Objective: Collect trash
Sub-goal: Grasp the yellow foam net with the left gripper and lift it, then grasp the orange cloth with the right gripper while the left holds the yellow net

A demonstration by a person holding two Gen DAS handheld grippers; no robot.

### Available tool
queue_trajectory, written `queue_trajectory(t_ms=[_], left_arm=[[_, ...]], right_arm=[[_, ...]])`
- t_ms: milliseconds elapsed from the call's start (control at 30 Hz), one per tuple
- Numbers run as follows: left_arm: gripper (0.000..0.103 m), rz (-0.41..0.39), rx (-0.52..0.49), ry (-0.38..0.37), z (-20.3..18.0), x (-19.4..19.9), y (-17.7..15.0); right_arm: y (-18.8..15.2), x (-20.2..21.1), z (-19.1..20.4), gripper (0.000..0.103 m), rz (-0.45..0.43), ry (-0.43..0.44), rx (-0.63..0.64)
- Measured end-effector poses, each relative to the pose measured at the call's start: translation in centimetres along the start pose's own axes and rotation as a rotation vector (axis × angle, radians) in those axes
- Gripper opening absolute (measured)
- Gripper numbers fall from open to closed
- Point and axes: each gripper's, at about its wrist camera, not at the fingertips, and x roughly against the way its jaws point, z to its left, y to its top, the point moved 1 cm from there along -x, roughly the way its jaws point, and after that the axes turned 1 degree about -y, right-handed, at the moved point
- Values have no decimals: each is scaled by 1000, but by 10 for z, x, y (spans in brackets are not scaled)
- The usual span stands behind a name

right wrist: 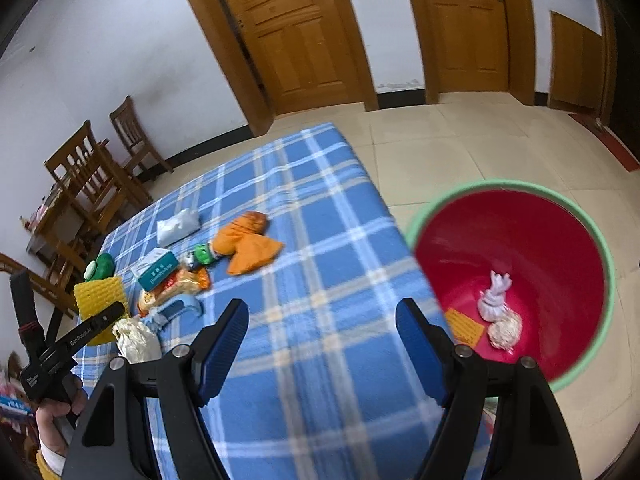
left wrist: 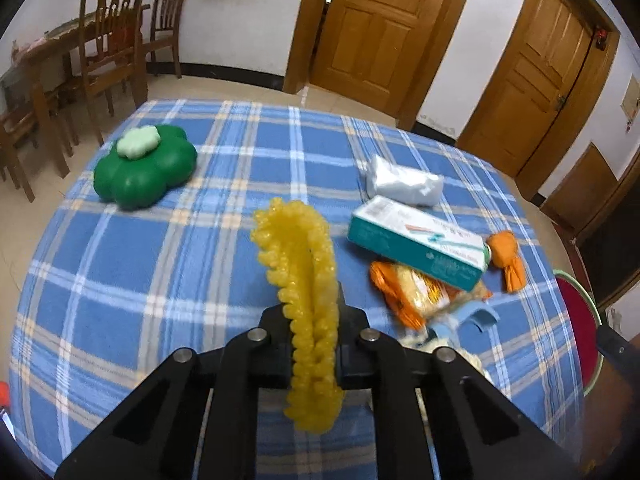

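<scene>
My left gripper (left wrist: 312, 320) is shut on a yellow foam net sleeve (left wrist: 296, 248), which stands up out of the jaws over the blue checked tablecloth (left wrist: 120, 280). The right wrist view shows that left gripper (right wrist: 108, 316) and the foam net (right wrist: 102, 296) at the left, held by a person's hand. My right gripper (right wrist: 320, 312) is open over the table's right edge, nothing between its blue pads. A red bin (right wrist: 540, 232) with a green rim stands on the floor to its right. It holds a knotted white bag (right wrist: 494, 300), a crumpled ball and a yellow scrap.
Loose on the table lie a teal box (left wrist: 416, 246), a white packet (left wrist: 404, 182), an orange bag (right wrist: 248, 244), a snack wrapper (left wrist: 416, 292), a crumpled white bag (right wrist: 134, 338) and a green flower-shaped case (left wrist: 146, 166). Wooden chairs (left wrist: 112, 40) stand far left, doors behind.
</scene>
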Motion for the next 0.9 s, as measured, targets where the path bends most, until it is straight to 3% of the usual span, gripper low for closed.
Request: queue_trajectory(t_ms=[333, 600, 700, 900], left_arm=[[13, -5, 78, 19, 24, -9, 2], [13, -8, 82, 15, 24, -10, 1], [13, -12, 79, 16, 23, -11, 0], [13, -15, 76, 18, 22, -11, 1]], right_arm=[[19, -60, 45, 78, 62, 22, 116], [30, -100, 63, 75, 89, 12, 186], [32, -106, 66, 69, 76, 7, 203], [29, -107, 72, 38, 37, -28, 246]])
